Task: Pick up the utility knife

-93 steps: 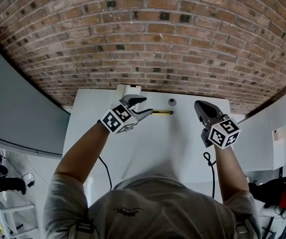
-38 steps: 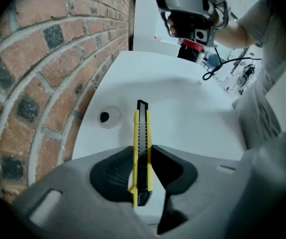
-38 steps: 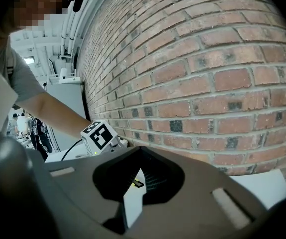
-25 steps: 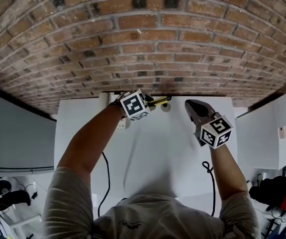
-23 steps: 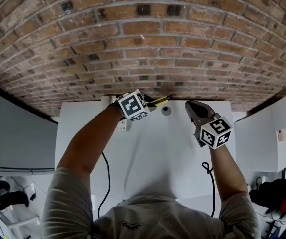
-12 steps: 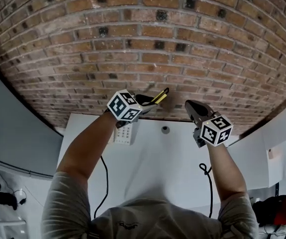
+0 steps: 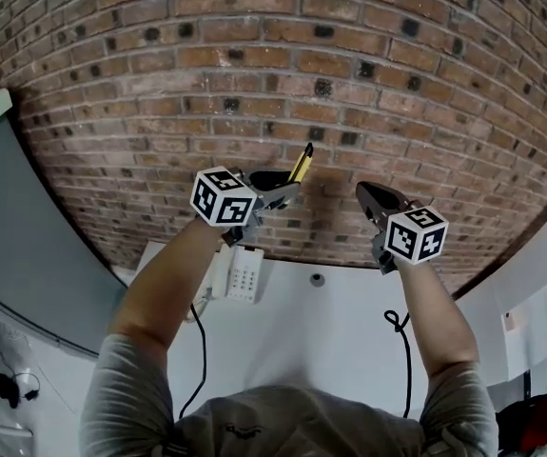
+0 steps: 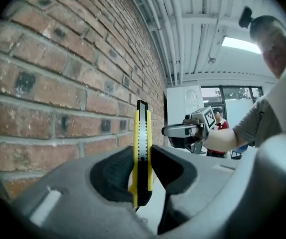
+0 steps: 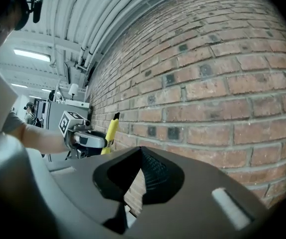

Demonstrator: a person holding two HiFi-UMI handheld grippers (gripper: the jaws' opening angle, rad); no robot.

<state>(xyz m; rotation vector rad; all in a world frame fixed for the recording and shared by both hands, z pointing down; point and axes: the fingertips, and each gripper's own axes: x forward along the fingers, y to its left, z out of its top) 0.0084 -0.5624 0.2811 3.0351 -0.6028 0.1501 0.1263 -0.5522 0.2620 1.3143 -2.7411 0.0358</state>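
The utility knife (image 7: pixel 301 163), yellow with a black slider, is held up in front of the brick wall, tip pointing up. My left gripper (image 7: pixel 281 190) is shut on its lower half. In the left gripper view the knife (image 8: pixel 142 128) stands upright, clamped between both dark pads. My right gripper (image 7: pixel 370 196) hangs level beside it, to the right, with its jaws together and nothing in them. The right gripper view shows its own tips (image 9: pixel 142 151) meeting, and the knife (image 9: pixel 111 127) in the left gripper (image 9: pixel 89 139) further left.
The brick wall (image 7: pixel 368 84) is close ahead of both grippers. Below lies a white table (image 7: pixel 330 341) with a white keypad-like block (image 7: pixel 243 272), a small round object (image 7: pixel 318 279) and black cables (image 7: pixel 399 350). A grey panel (image 7: pixel 26 227) stands left.
Both grippers have risen from just above the table to in front of the wall. The knife went up with the left gripper and tilted from lying level to pointing upward.
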